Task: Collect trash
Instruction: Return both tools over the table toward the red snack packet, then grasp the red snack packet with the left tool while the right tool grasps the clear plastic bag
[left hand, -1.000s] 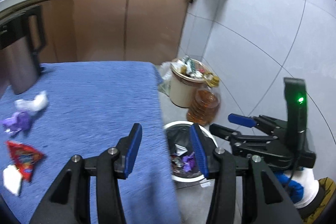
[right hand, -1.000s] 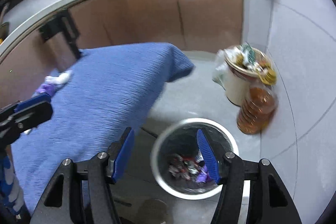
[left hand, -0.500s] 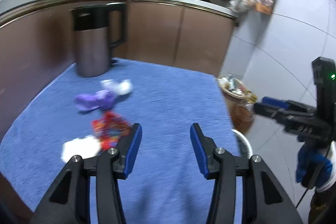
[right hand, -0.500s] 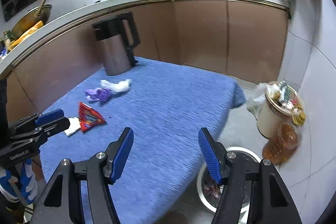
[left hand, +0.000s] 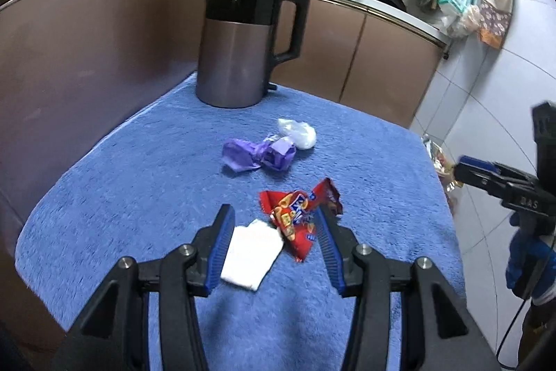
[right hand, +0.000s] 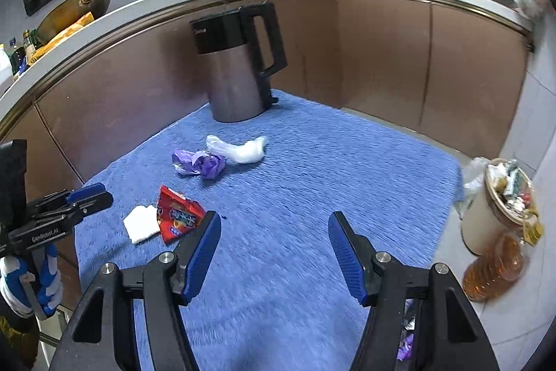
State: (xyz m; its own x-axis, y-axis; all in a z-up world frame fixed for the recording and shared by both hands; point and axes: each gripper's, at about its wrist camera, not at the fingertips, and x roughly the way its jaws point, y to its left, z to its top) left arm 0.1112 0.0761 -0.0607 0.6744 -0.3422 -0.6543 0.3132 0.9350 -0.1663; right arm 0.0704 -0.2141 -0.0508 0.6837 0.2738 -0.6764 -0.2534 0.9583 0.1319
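Observation:
Trash lies on the blue cloth-covered table: a red snack wrapper, a white tissue, a purple wrapper and a white plastic wad. My left gripper is open and empty, just above the tissue and red wrapper, jaws either side of them. My right gripper is open and empty over the table's near right part; the red wrapper lies just left of its left finger. The tissue, purple wrapper and plastic wad show there too.
A steel kettle with black handle stands at the table's back edge, also in the right wrist view. On the floor right of the table are a full cream bin and an oil bottle. Brown cabinets surround the table.
Both grippers swung from over the floor bin back above the table. The left one moved in over the tissue and red wrapper. Both stayed open.

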